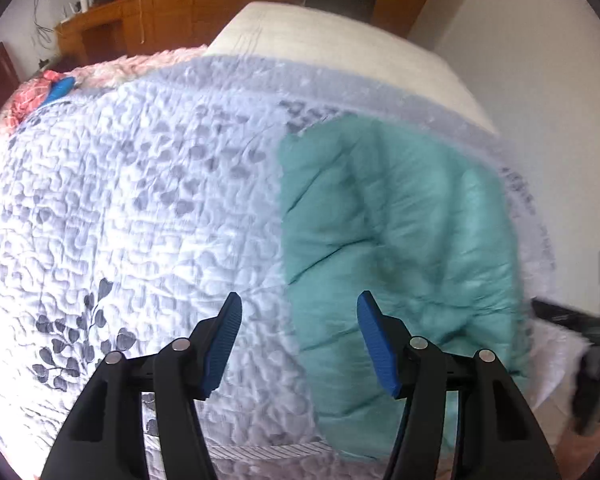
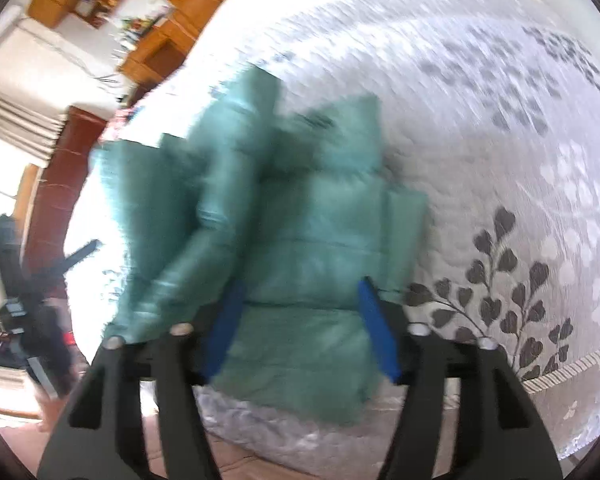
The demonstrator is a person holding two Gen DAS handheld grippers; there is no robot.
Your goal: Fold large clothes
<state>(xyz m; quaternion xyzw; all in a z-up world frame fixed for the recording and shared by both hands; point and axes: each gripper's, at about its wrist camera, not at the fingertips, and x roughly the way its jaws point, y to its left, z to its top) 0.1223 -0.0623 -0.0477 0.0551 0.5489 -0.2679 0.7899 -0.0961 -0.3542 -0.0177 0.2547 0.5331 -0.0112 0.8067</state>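
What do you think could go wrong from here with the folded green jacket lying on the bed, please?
The teal puffy jacket lies near the edge of the bed, so a nudge could slide it off. Its padded layers look bulky, and with both the left gripper and the right gripper open and off it, the fold may spring apart. One sleeve sits raised and uneven, so the stack may slump.

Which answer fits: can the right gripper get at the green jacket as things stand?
Probably yes: the right gripper hangs open directly above the green jacket on the quilt, with nothing between them.
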